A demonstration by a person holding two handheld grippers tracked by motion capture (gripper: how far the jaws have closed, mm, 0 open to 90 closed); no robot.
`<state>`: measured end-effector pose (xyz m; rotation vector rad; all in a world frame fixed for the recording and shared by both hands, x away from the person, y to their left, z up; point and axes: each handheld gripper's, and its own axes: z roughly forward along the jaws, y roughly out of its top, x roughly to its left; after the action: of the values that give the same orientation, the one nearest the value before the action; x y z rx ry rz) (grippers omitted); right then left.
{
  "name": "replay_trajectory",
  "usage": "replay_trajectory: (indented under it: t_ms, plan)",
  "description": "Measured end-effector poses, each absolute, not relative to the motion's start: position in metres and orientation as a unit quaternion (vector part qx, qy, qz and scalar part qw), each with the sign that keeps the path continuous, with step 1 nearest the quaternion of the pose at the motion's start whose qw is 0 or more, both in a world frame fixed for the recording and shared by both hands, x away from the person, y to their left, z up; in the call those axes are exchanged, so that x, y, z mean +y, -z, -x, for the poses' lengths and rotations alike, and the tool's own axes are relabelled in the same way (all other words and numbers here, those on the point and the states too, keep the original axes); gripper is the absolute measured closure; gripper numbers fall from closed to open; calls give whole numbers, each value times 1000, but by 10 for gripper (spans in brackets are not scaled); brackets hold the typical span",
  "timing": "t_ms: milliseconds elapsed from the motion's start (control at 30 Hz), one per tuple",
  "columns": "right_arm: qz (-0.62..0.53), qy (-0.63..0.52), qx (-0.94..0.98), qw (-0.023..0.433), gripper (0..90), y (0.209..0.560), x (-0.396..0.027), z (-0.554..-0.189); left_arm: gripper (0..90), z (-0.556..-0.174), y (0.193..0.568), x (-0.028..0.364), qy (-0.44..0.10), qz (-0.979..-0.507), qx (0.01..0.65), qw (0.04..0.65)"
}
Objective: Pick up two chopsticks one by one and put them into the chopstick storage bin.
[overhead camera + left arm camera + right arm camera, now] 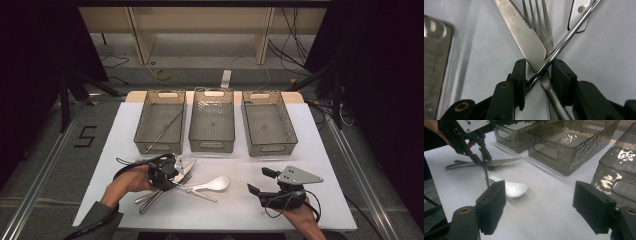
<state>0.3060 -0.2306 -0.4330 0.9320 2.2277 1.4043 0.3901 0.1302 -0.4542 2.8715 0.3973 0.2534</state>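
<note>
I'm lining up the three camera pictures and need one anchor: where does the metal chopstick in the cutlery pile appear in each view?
High view: the metal chopstick lies lower centre-left, running right from the left gripper.
Left gripper view: it crosses diagonally between the jaws, over the knife and fork.
Right gripper view: a thin rod upper left, below that gripper.
Shared landmark: the white spoon, beside the chopstick.

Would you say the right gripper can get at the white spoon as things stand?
Probably yes: the right gripper has open, empty jaws, and bare table lies between it and the white spoon; only a metal rod crosses its handle.
</note>
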Motion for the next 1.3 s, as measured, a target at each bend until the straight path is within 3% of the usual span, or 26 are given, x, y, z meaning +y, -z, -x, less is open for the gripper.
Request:
replay_trajectory:
  t_ms: [233,367,900,1300]
  plan:
    - [-328,-495,785,175,274,433,-231,-306,660,-389,452,130,-86,-980,141,110]
    - [-329,-496,785,174,274,433,-231,-306,726,-387,449,127,-87,-981,133,112]
    - [-328,-493,786,175,274,433,-231,-306,831,-386,448,128,-77,-983,120,118]
    - [-327,-491,788,175,274,433,-230,-306,845,-384,447,127,-87,-983,101,128]
